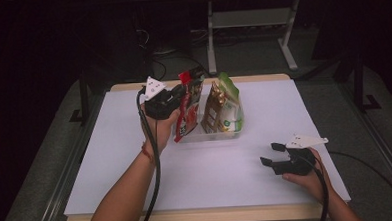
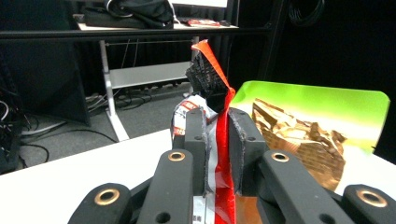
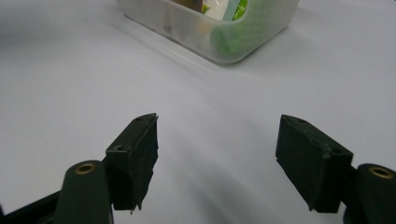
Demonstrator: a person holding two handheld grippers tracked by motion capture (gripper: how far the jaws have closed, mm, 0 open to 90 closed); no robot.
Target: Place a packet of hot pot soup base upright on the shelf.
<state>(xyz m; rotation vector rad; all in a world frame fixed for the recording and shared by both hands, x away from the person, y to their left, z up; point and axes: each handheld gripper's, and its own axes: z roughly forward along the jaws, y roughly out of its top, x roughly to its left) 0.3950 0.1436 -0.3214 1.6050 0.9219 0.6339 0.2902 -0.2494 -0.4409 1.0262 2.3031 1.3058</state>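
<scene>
A clear plastic bin [image 1: 205,136] in the middle of the white table holds upright snack packets. My left gripper [image 1: 181,98] is at the bin's left end, with the top of a red packet [image 1: 189,108] between its jaws. In the left gripper view the red packet [image 2: 212,70] rises between the pads [image 2: 198,135], which stand slightly apart, so the left gripper [image 2: 217,114] is open around it. A brown packet [image 1: 214,109] and a green packet [image 1: 228,101] stand beside it. My right gripper [image 1: 268,155] rests open and empty at the front right; the right gripper [image 3: 217,154] faces the bin [image 3: 243,42].
The table's white surface [image 1: 136,168] has wooden edges at front and back. Behind it are a dark floor, cables and the white legs of a desk [image 1: 211,40]. The green packet [image 2: 317,100] stands just right of the left jaws.
</scene>
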